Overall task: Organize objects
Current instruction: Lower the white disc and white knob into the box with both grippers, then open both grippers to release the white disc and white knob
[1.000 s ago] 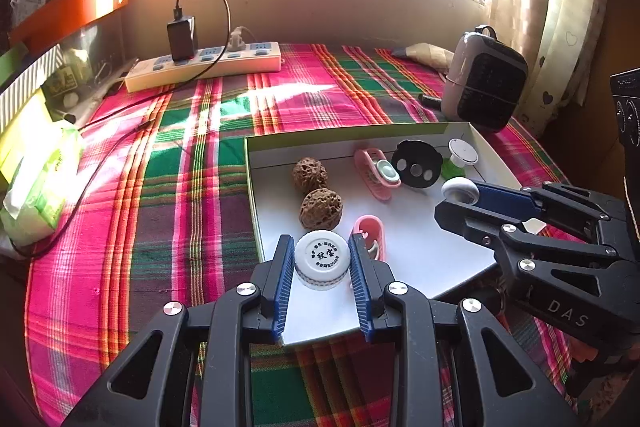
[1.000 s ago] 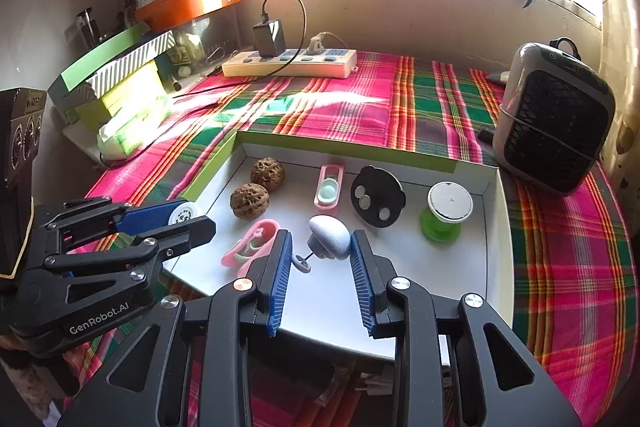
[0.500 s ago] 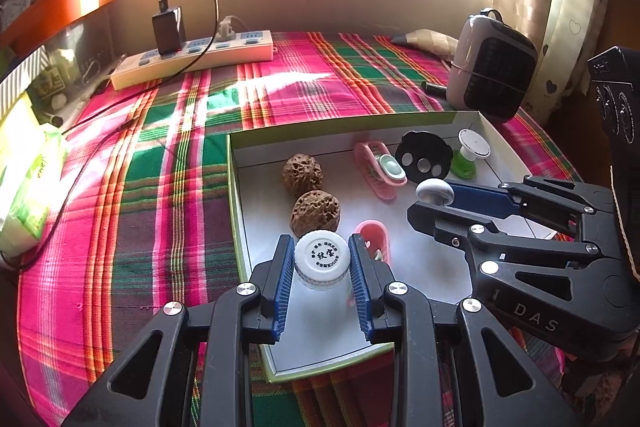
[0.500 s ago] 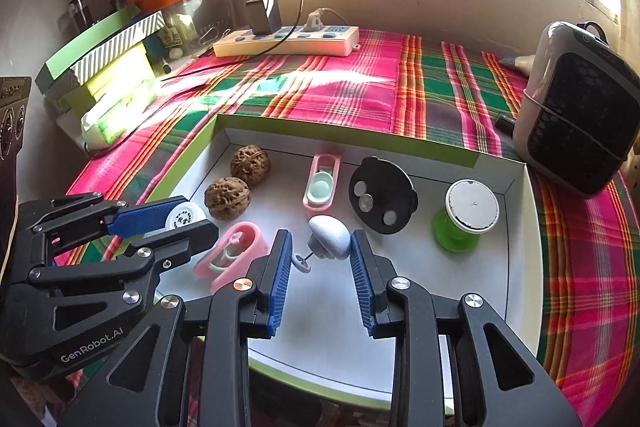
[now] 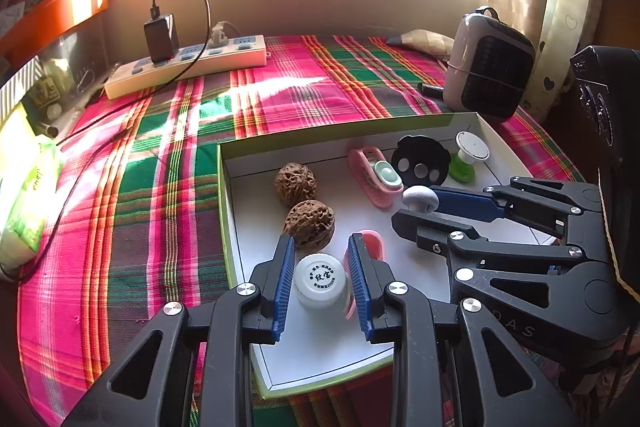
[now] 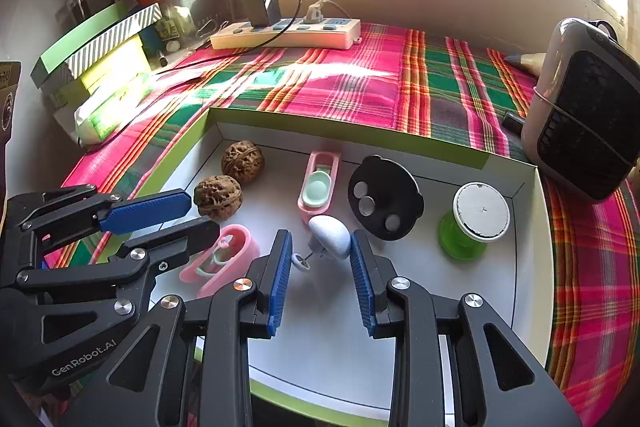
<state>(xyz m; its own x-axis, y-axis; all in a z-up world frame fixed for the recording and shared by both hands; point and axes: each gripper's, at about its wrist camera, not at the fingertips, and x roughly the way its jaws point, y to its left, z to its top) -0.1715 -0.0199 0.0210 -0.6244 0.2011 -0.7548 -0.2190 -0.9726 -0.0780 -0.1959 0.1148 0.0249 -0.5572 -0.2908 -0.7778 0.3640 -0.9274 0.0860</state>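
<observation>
Two walnuts [image 6: 243, 161] [image 6: 218, 197], two pink cases [image 6: 319, 179] [image 6: 218, 259], one black disc [image 6: 385, 197] bearing three round metal studs, one green spool [image 6: 472, 221], one white jar [image 5: 320, 281] and one white mushroom-shaped piece [image 6: 330, 237] sit over one green-rimmed tray [image 6: 352, 137]; outside it lie one power strip [image 6: 286, 33] with one black charger [image 6: 262, 5], and one heater [image 6: 584, 143]; two grippers [image 5: 320, 281] [image 6: 318, 269] are counted

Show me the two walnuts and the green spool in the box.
Far walnut [image 6: 243, 161], right wrist view, its shell top.
Near walnut [image 6: 218, 197], right wrist view, shell middle.
Green spool [image 6: 481, 211], right wrist view, its white top disc.
</observation>
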